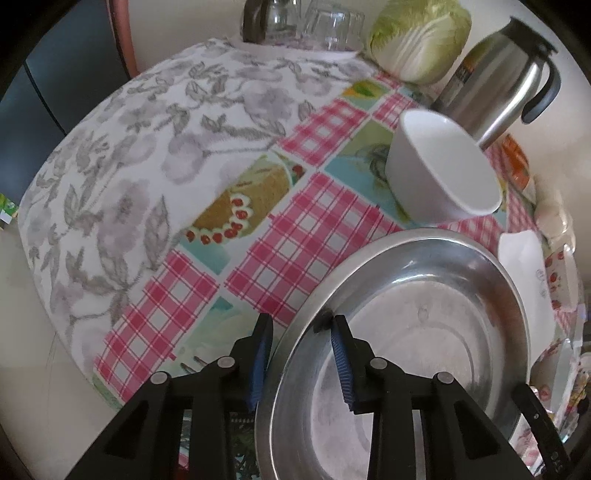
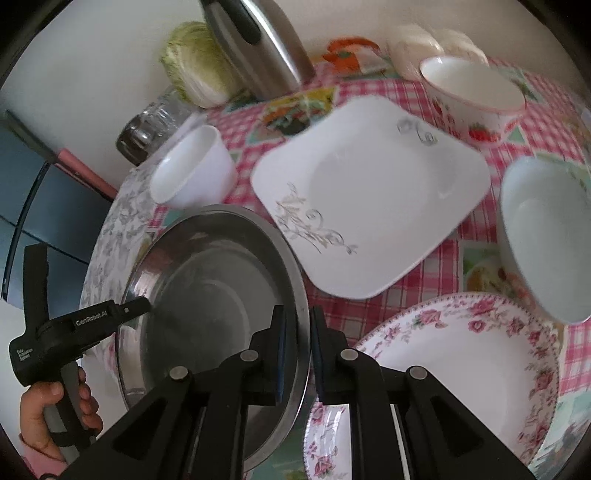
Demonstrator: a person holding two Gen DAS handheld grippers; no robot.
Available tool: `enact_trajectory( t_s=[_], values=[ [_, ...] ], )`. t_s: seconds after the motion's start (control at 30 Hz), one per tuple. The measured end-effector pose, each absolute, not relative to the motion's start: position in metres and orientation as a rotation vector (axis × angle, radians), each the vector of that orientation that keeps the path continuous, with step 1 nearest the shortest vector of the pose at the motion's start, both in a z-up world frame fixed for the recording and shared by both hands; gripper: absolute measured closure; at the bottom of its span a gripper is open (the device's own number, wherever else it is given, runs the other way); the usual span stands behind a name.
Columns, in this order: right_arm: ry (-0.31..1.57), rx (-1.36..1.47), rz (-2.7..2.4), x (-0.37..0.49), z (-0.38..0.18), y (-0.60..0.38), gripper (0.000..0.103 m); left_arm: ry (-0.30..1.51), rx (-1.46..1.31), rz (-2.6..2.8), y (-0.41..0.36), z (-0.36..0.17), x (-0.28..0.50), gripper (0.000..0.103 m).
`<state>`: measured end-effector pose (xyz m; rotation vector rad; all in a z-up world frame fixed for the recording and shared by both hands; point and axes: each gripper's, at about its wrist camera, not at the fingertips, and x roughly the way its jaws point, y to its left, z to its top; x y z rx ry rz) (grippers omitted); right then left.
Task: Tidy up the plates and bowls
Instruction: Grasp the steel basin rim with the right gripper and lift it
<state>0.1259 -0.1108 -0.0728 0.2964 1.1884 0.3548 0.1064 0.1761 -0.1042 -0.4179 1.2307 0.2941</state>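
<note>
A steel plate (image 1: 424, 332) (image 2: 207, 295) is held tilted above the table. My left gripper (image 1: 301, 325) straddles its left rim, one finger outside and one inside, with a gap still showing. My right gripper (image 2: 297, 314) is closed on its right rim. The left gripper also shows in the right wrist view (image 2: 136, 306) at the plate's far rim. A plain white bowl (image 1: 439, 166) (image 2: 192, 170) stands behind the plate. A white square plate (image 2: 369, 192), a floral round plate (image 2: 461, 369), a strawberry bowl (image 2: 472, 96) and a pale bowl (image 2: 546, 236) lie to the right.
A steel thermos jug (image 1: 498, 85) (image 2: 258, 48), a napa cabbage (image 1: 421, 37) (image 2: 195, 62) and glass jars (image 1: 303, 22) (image 2: 151, 125) stand along the wall. A grey floral cloth (image 1: 147, 147) covers the table's left part. A dark cabinet (image 2: 44, 206) is beyond the table edge.
</note>
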Motion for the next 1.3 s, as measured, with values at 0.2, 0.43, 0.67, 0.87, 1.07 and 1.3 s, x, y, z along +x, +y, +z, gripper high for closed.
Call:
enact_trajectory(
  t_s=[0.2, 0.43, 0.67, 0.87, 1.07, 1.3],
  values=[
    [1.139, 0.287, 0.386, 0.123, -0.055, -0.112, 0.090, 1.181, -0.440, 0.281, 0.182, -0.086, 0.100, 0.068],
    [1.097, 0.277, 0.394, 0.129, -0.042, -0.125, 0.090, 1.140, -0.397, 0.252, 0.164, -0.067, 0.105, 0.069],
    [1.067, 0.327, 0.373, 0.140, -0.036, -0.156, 0.090, 1.145, -0.339, 0.195, 0.133, -0.060, 0.126, 0.069],
    [1.056, 0.376, 0.344, 0.150, -0.034, -0.185, 0.089, 1.140, -0.270, 0.159, 0.102, -0.050, 0.151, 0.069],
    [1.042, 0.414, 0.286, 0.163, -0.035, -0.214, 0.088, 1.149, -0.217, 0.106, 0.068, -0.048, 0.182, 0.069],
    [1.062, 0.425, 0.224, 0.180, -0.046, -0.238, 0.087, 1.177, -0.209, 0.054, 0.045, -0.057, 0.214, 0.069]
  ],
)
